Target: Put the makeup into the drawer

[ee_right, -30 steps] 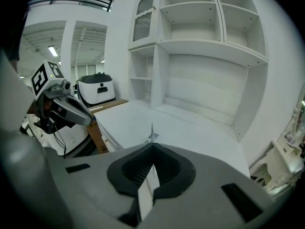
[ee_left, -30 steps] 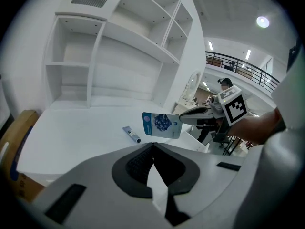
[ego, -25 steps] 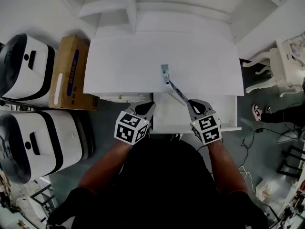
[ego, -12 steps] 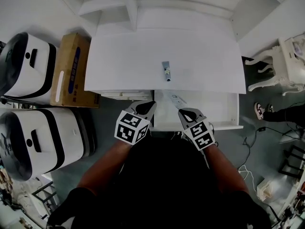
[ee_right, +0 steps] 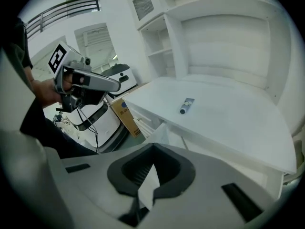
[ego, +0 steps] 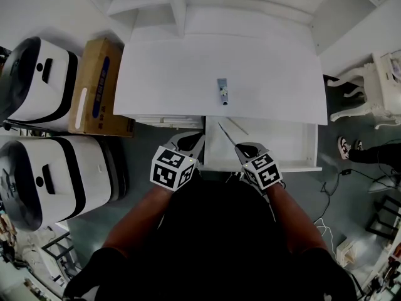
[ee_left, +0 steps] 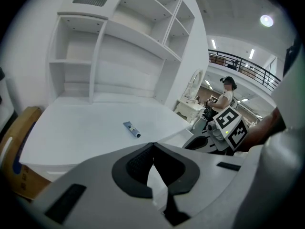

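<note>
A small blue-grey makeup tube [ego: 222, 91] [ee_left: 132, 129] [ee_right: 186, 106] lies on the white desk top [ego: 163, 80], near its front edge. Below that edge the white drawer [ego: 294, 144] stands pulled out. My right gripper [ego: 241, 147] [ee_right: 152, 149] hangs over the drawer's front left part, jaws shut. A thin pale makeup stick [ego: 226, 133] runs from its tips up and left over the drawer. My left gripper [ego: 197, 138] [ee_left: 151, 146] is by the drawer's left front corner, jaws shut, with nothing seen in it.
A cardboard box [ego: 97, 86] and two white machines [ego: 41, 80] [ego: 56, 180] stand left of the desk. White shelves [ego: 207, 5] rise behind it. A white chair [ego: 366, 86] and someone's shoes [ego: 346, 146] are at the right.
My right gripper has come down and back toward me with the thin stick, from over the desk's front edge to the drawer. The tube and the left gripper stay put.
</note>
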`<state>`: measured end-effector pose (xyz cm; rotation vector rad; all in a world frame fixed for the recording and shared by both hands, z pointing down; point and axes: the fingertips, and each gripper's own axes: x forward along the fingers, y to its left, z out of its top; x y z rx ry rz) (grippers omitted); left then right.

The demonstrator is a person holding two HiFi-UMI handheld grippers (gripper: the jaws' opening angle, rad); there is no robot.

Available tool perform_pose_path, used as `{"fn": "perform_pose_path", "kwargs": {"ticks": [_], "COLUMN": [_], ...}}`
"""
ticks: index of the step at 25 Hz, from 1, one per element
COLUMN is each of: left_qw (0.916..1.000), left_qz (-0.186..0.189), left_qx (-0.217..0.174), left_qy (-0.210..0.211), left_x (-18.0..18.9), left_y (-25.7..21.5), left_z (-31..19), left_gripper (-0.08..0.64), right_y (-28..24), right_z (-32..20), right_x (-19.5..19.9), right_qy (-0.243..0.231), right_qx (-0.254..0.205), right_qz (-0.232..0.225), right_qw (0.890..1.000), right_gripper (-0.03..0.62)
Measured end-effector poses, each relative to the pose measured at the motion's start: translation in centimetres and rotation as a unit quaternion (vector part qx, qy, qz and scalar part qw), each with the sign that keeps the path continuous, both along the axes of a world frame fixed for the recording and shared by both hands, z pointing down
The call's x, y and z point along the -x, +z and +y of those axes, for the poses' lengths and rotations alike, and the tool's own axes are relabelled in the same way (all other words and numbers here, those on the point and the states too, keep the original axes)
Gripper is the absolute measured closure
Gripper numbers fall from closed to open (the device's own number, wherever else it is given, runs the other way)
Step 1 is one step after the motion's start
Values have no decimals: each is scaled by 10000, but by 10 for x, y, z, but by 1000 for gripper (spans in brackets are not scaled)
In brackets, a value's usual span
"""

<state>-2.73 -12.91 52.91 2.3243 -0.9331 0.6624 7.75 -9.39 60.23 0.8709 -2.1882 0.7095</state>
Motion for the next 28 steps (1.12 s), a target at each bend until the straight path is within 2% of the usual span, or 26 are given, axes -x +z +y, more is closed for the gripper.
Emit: {"fn": "perform_pose_path", "kwargs": {"ticks": [6,11,15,18,23,28], "left_qw": [9999,9997,9994,9991,9987,9982], "left_qz": [-22,-61,-88,-111,-170,-221], "left_qx": [61,104,136,149,183,209], "left_qy": [-96,-197,-318,-377,-448,-519], "left_x": [-1,0,2,3,3,7], "left_y": [2,4,4,5,6,5], "left_z": [2,2,3,3,5,8], "left_gripper": [549,549,549,549,549,549], "right_y": [23,47,85,104,132,155], "right_z": [-9,-24,-40,-48,-58,-64], "right_x": [12,-9,-53,-81,-103,-109], "right_qy": [91,683,1574,2028,2241,2141], "right_qx": [406,784,1111,1162,1152,1206], "right_qz": [-473,-706,-633,-521,-237,73], "right_qw": [9980,9921,9792,9709,9675,9693], "right_gripper": [566,565,565,565,565,565]}}
